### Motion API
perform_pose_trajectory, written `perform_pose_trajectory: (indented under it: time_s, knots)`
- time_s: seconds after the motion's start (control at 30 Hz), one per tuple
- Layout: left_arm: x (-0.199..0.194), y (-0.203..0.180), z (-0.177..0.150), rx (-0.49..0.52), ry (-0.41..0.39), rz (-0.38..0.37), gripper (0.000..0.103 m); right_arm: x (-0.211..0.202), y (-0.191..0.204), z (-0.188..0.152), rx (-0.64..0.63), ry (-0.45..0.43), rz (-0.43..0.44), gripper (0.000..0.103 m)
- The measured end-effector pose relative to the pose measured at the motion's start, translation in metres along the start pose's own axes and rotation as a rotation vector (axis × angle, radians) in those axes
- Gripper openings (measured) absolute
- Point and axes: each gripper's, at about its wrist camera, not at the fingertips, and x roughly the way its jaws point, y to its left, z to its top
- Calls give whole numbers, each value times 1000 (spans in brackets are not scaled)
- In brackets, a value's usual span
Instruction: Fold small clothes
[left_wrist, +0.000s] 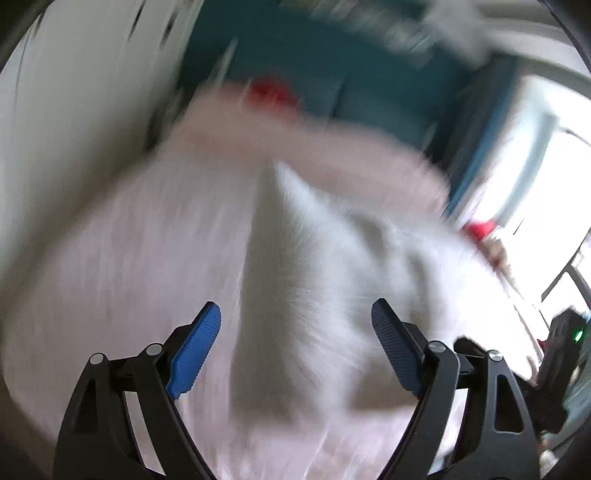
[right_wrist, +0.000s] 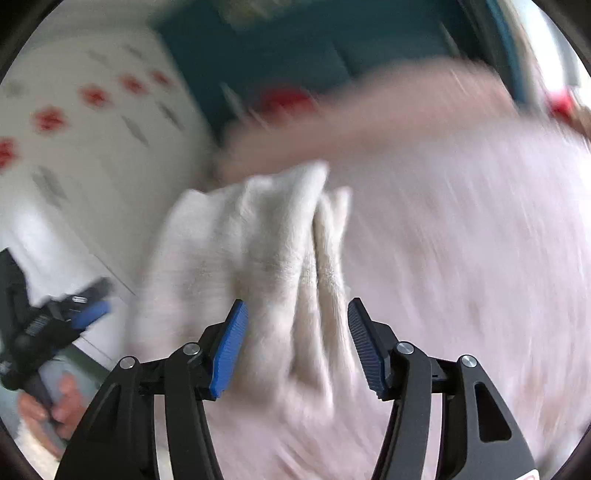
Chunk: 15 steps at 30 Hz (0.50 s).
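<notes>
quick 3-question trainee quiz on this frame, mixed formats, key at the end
1. True or false: the right gripper is clamped on the white cloth.
2. The cloth lies on a surface of which colour? A) pink B) green C) black
3. Fill in: the left gripper has its jaws ____.

Key: 1 false, its jaws stand apart; 2 A, the pink surface; 3 open.

White fuzzy cloth (right_wrist: 258, 251) lies bunched on the pink bedspread (right_wrist: 461, 258), creased into long ridges running near to far, one corner (left_wrist: 284, 192) peaking up. Heavy blur hides finer detail.
</notes>
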Motion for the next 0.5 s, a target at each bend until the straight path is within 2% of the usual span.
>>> perform_pose_trajectory:
  time_s: [0.07,0.13,0.17,0.23,0.3,0.37,0.47,0.5]
  knots:
    - [22,38,-46,-133,97,-4,81,21,-33,-42,64,111,-36,57]
    - [28,59,-63,-230,121,-21,82,29,-51,-59,89,159,-43,57]
    - [31,64,-66,-265,120,-34,84,31,-54,-60,97,156,-42,58]
    - [39,72,-59,-326,106,-48,90,40,-56,-50,137,141,-3,68]
    - [48,73,-50,-350,91,-52,93,52,-44,-32,163,134,40,85]
    - [72,70,-47,-371,93,-66,95,71,-40,-26,176,157,74,86]
    - [104,74,-51,-413,153,-72,95,110,-34,-25,191,234,42,87]
    - [114,76,-53,-424,175,-64,95,122,-32,-26,190,252,15,81]
